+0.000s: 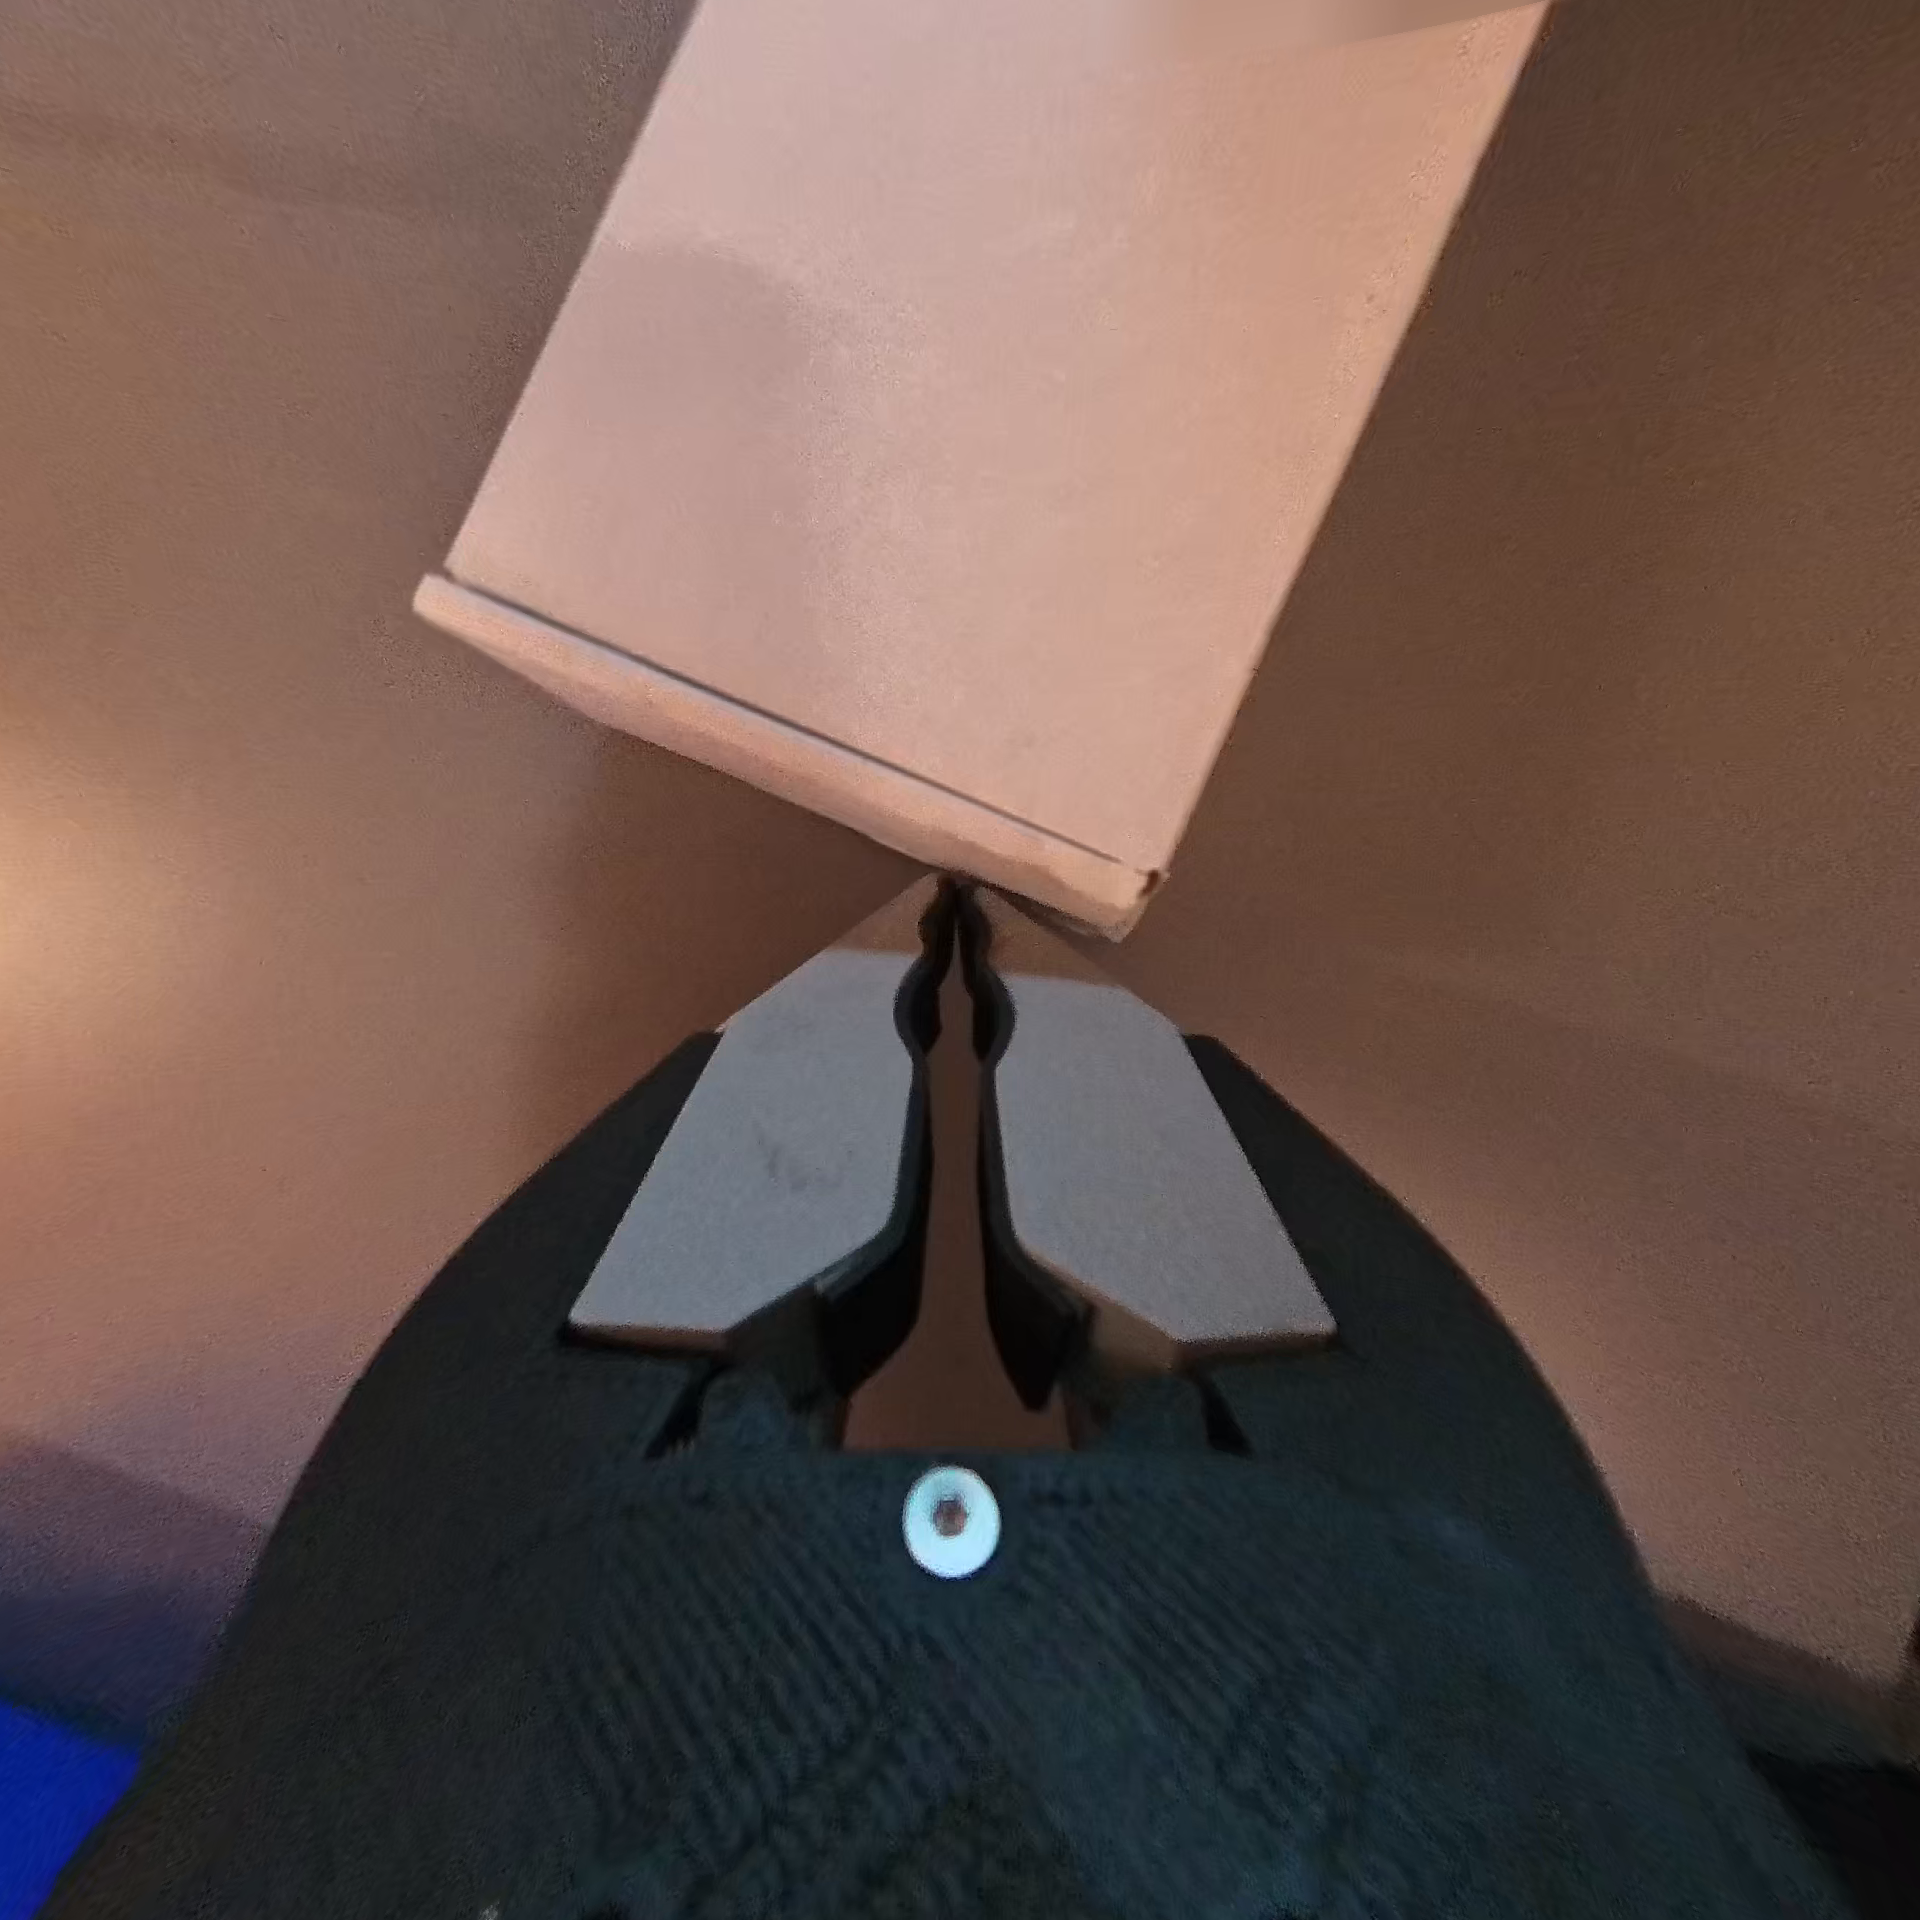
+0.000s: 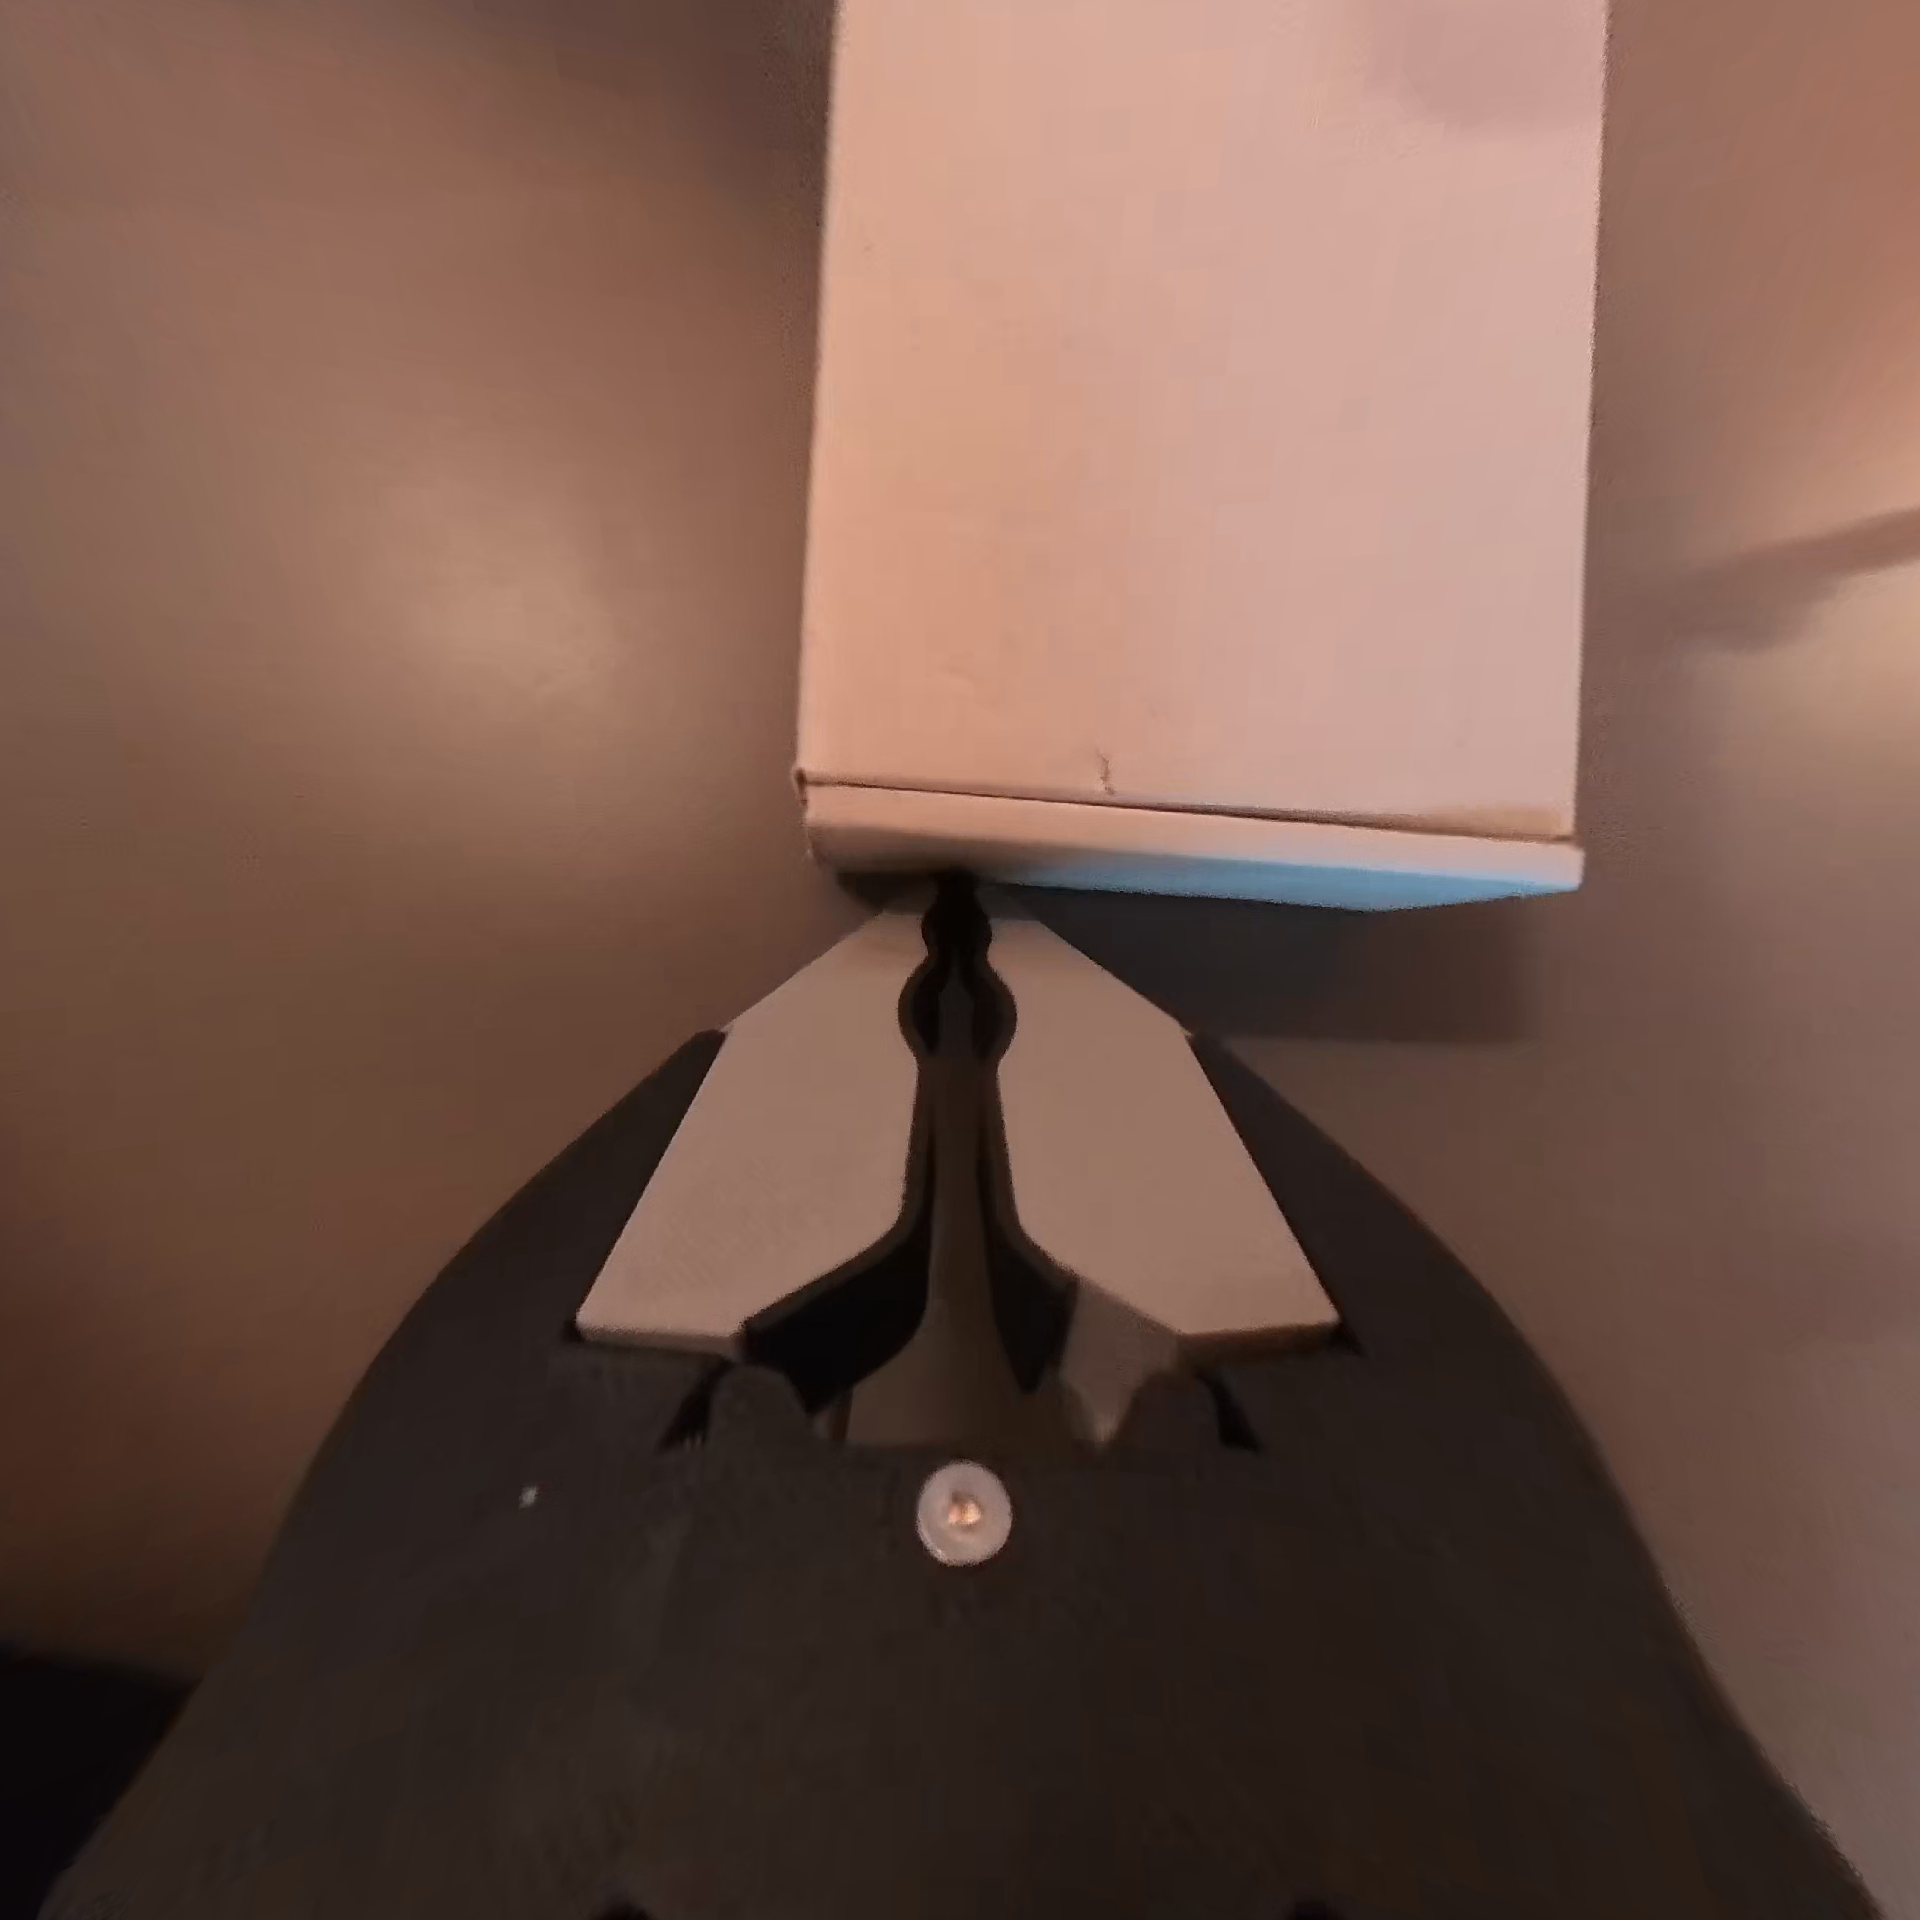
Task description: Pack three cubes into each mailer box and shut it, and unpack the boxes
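Note:
In the left wrist view a closed tan mailer box (image 1: 935, 436) lies turned at an angle on the brown table (image 1: 260, 520). My left gripper (image 1: 951, 899) is shut, with its tips touching the lower edge of the box's front wall near the right corner. In the right wrist view a closed pale mailer box (image 2: 1195, 416) lies straight ahead. My right gripper (image 2: 956, 896) is shut, with its tips against the bottom of the front wall near the left corner. I cannot tell whether either gripper pinches any cardboard. No cubes are in view.
A blue object (image 1: 42, 1787) shows at the lower left corner of the left wrist view. A thin dark streak or shadow (image 2: 1808, 566) crosses the table to the right of the pale box. Bare table lies on both sides of each box. My hands' fingertips stand some 15 centimetres from each other.

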Tool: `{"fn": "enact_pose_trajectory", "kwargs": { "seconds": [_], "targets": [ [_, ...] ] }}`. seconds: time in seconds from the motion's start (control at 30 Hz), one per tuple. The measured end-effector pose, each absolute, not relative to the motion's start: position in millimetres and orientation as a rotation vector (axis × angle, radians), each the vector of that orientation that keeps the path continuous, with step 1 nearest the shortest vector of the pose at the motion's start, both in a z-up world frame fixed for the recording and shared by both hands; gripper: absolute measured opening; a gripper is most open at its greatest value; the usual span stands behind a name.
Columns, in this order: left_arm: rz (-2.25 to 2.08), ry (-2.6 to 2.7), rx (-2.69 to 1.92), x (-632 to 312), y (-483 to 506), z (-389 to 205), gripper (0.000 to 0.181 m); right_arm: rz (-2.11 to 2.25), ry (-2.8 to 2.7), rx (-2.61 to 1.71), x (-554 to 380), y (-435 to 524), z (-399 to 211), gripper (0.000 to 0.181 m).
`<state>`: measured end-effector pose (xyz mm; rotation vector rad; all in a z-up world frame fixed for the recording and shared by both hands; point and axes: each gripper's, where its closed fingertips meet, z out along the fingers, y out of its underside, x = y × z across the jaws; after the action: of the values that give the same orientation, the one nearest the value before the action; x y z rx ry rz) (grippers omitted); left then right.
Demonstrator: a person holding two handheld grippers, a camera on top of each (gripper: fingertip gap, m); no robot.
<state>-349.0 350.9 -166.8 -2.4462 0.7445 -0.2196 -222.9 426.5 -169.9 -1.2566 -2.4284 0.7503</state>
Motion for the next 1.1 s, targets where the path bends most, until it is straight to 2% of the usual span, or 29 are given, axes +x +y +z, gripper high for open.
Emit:
{"fn": "enact_pose_trajectory", "kwargs": {
  "seconds": [0.37,0.83,0.93,1.0,1.1],
  "targets": [
    [-0.568,0.446,-2.040,-350,361,-85,0.000,1.085,-2.123,-1.276,-237,443,-120,0.000],
    [-0.590,0.434,-2.114,-345,372,-110,0.001,1.348,-1.808,-1.319,-247,466,-78,0.000],
    [-0.509,0.430,-2.168,-351,377,-123,0.021,1.311,-1.818,-1.340,-249,469,-84,0.000],
    [-0.478,0.408,-2.187,-354,381,-128,0.050,1.326,-1.804,-1.337,-250,468,-81,0.000],
    [-0.419,0.386,-2.192,-360,387,-131,0.074,1.334,-1.762,-1.325,-252,471,-75,0.009]
  ]
}}
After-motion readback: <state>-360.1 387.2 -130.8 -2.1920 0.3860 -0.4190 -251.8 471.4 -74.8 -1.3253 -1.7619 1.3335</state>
